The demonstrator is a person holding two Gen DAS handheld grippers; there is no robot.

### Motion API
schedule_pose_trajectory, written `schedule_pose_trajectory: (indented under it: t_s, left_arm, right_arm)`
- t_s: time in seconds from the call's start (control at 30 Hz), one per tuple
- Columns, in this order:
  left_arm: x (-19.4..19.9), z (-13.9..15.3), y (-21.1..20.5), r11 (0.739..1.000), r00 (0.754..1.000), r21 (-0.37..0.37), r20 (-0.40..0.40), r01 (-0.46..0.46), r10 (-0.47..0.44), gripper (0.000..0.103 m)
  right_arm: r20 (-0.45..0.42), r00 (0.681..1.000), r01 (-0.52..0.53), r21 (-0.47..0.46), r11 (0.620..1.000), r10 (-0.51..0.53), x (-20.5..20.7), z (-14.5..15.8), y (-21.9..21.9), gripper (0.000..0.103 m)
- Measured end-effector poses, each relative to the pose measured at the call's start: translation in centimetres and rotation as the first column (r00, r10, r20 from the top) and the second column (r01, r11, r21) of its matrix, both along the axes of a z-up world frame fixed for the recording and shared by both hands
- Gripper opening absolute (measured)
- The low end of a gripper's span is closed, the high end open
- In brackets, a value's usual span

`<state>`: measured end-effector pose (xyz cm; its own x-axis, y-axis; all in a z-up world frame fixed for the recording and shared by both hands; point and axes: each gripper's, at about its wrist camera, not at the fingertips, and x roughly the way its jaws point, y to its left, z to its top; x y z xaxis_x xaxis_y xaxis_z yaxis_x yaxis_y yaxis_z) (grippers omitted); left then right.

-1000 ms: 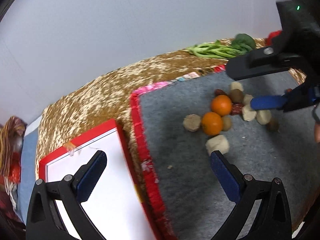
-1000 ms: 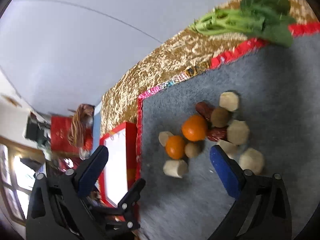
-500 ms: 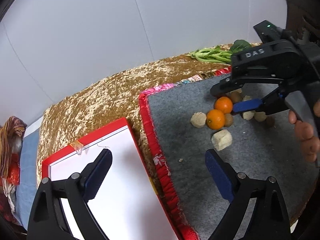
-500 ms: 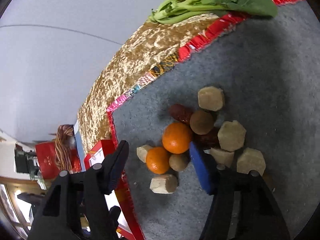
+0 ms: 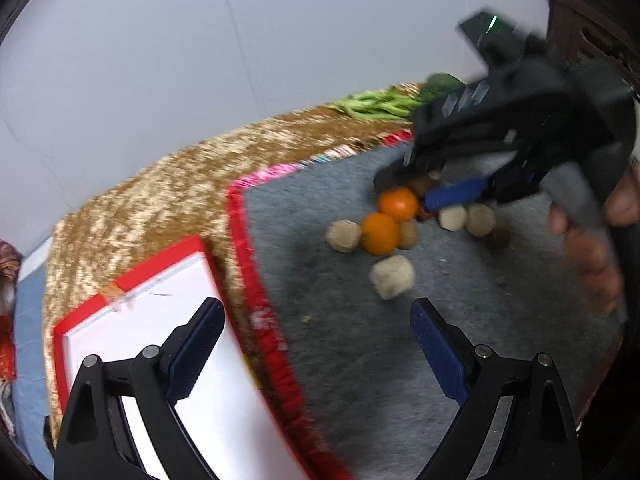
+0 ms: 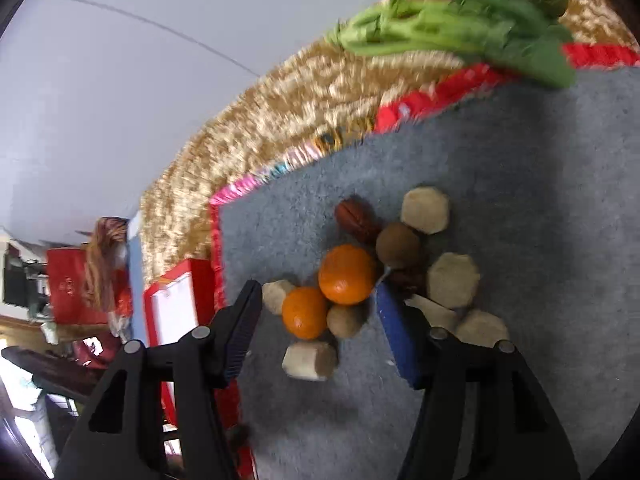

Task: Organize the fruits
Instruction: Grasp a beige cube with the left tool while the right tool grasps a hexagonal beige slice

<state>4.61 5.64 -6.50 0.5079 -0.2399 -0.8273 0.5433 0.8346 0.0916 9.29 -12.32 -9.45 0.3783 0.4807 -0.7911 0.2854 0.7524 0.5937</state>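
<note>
Left gripper point(image 5: 316, 344) hovers low, jaws spread and empty, straddling the edge between box point(image 5: 120, 344) at 7 o'clock and mat point(image 5: 400, 380). Right gripper point(image 6: 318, 312) (jaws spread, nothing pinched) brackets the near orange point(image 6: 306, 312), seemingly lining up a pick. Far orange point(image 6: 347, 274) touches it at 1 o'clock. Greens point(image 6: 460, 28) lie beyond the mat, well apart.

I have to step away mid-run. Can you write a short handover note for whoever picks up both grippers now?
Left gripper: open, empty, hanging between the red-rimmed white box and the grey mat.
Right gripper: open, empty, low over the fruit pile, straddling the two oranges.
Pale peeled pieces and brown fruits lie around them on the mat.
Done: nothing sorted.
Left: everything, probably into the box.
</note>
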Motion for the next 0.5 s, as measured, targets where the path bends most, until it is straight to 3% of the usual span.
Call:
schedule_pose_trajectory:
  t_s: [0.07,0.17,0.33,0.5]
  left_arm:
    - [0.0,-0.4,-0.9,1.0,1.0,-0.014,-0.023,0.011,-0.012,0.094]
    - [0.2,-1.0,-2.3,0.998,0.997,-0.055,-0.074,0.018,-0.022,0.084]
    - [1.0,-2.9,-4.3,0.999,0.993,-0.046,-0.122,-0.007,0.002,0.072]
    - [1.9,-4.3,-5.3,0.997,0.982,-0.067,-0.184,-0.045,0.032,0.055]
  right_arm:
    - [0.032,0.999,-0.019,-0.025,1.0,0.02,-1.1,1.3,-1.2,0.062]
    - [0.04,0.997,-0.054,-0.123,0.991,0.06,-2.8,2.4,-2.8,0.062]
    - [-0.029,0.995,-0.094,-0.197,0.976,0.091,-5.2,1.0,-4.8,0.062]
    - [-0.049,0.991,-0.132,-0.217,0.967,0.125,-5.2,-0.4,-4.1,0.062]
